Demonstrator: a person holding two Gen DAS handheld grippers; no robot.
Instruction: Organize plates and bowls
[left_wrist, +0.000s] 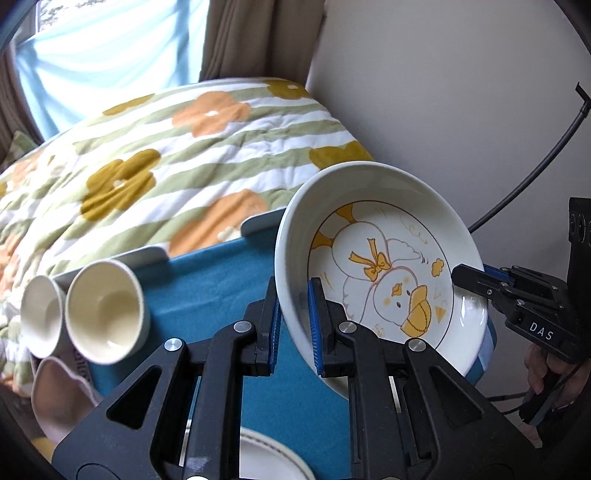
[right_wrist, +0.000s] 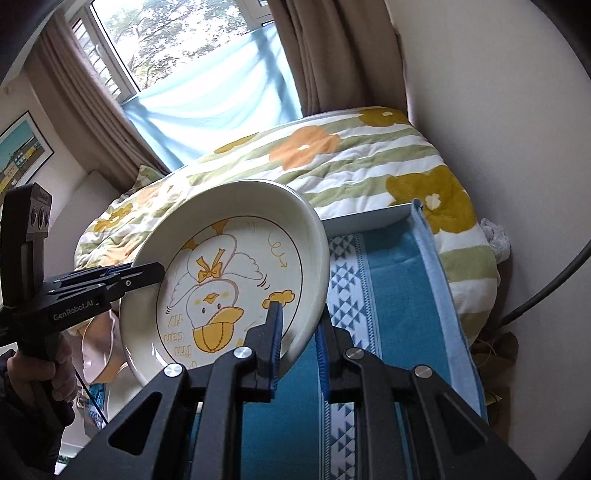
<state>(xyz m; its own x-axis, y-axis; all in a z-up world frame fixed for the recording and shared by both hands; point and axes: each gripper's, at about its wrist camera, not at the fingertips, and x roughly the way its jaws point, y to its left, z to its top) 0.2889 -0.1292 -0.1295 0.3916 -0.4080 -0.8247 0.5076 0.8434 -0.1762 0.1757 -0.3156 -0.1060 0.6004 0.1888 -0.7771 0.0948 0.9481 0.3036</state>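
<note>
Both grippers, left (left_wrist: 295, 325) and right (right_wrist: 297, 345), have their fingers clamped on opposite rims of the duck plate (left_wrist: 384, 266), held tilted above the blue-clothed counter (left_wrist: 207, 280). If either thin rim grip slips, the plate probably drops onto the cups (left_wrist: 105, 310).

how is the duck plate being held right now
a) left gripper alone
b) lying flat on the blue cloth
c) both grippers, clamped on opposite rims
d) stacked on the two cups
c: the left gripper and the right gripper each pinch a rim of the duck plate, which is tilted above the blue cloth.
</note>
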